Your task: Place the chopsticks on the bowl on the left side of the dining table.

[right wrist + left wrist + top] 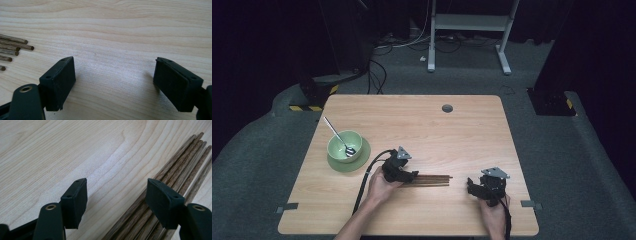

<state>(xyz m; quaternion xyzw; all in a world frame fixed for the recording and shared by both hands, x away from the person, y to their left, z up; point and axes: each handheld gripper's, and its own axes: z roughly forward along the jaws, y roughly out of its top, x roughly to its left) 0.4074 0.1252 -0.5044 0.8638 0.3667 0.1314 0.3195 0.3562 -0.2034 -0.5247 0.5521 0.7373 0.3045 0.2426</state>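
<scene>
Left gripper (116, 195): jaws wide, 1 jaw over the bundle of dark brown wooden chopsticks (175, 172). Right gripper (113, 82): jaws wide over the light wooden table (112, 30), empty.

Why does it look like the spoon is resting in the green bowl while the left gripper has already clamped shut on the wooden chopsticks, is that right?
Not quite. The left gripper is open, not clamped: the left gripper view shows its fingers spread wide, with the chopsticks lying on the table by one finger. The rest holds: in the high view the spoon rests in the green bowl.
</scene>
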